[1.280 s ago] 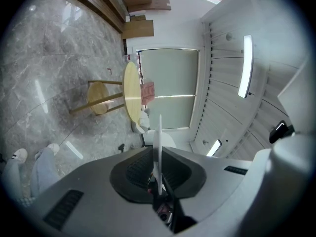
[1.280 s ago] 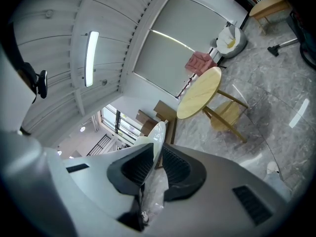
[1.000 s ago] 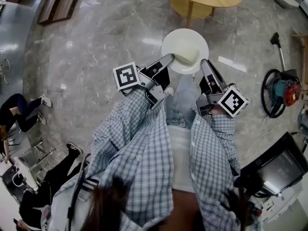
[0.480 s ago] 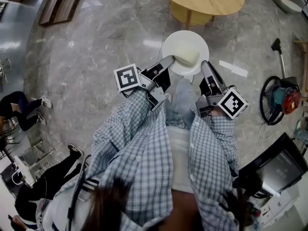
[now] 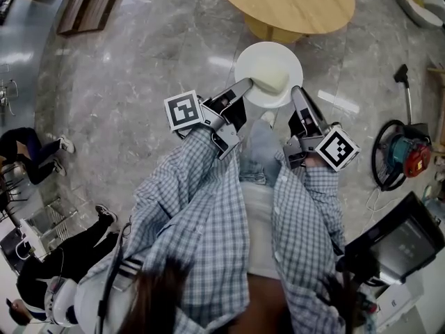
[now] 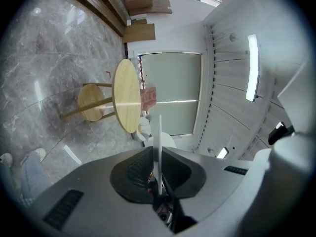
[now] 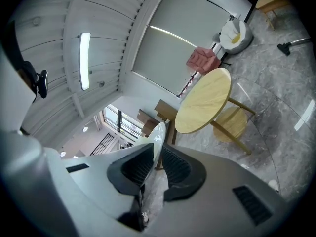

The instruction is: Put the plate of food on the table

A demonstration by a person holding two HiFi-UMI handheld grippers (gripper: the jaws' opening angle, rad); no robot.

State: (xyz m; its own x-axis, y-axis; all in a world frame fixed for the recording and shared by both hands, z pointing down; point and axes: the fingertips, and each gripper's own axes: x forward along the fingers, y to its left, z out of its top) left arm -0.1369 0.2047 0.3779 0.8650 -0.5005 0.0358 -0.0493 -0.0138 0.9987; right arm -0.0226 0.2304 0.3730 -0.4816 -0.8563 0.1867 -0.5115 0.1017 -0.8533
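Observation:
A white plate (image 5: 269, 74) with a pale yellow heap of food (image 5: 272, 77) is carried level above the marble floor, just short of the round wooden table (image 5: 292, 2). My left gripper (image 5: 247, 86) is shut on the plate's left rim, and my right gripper (image 5: 296, 93) is shut on its right rim. In the left gripper view the plate's edge (image 6: 159, 139) is a thin white line clamped between the dark pads of the left gripper (image 6: 159, 168), with the table (image 6: 124, 95) ahead. In the right gripper view the plate's rim (image 7: 158, 136) sits in the right gripper (image 7: 157, 164), facing the table (image 7: 205, 100).
A round wooden base (image 5: 274, 26) sits under the table. On the floor to the right lies a red and teal machine with a hose (image 5: 407, 134). A dark screen (image 5: 396, 245) stands at lower right. People (image 5: 28, 155) are at the left edge.
The table has slid lower and further into the head view, so the plate and both grippers are closer to it. Both grips on the plate are unchanged.

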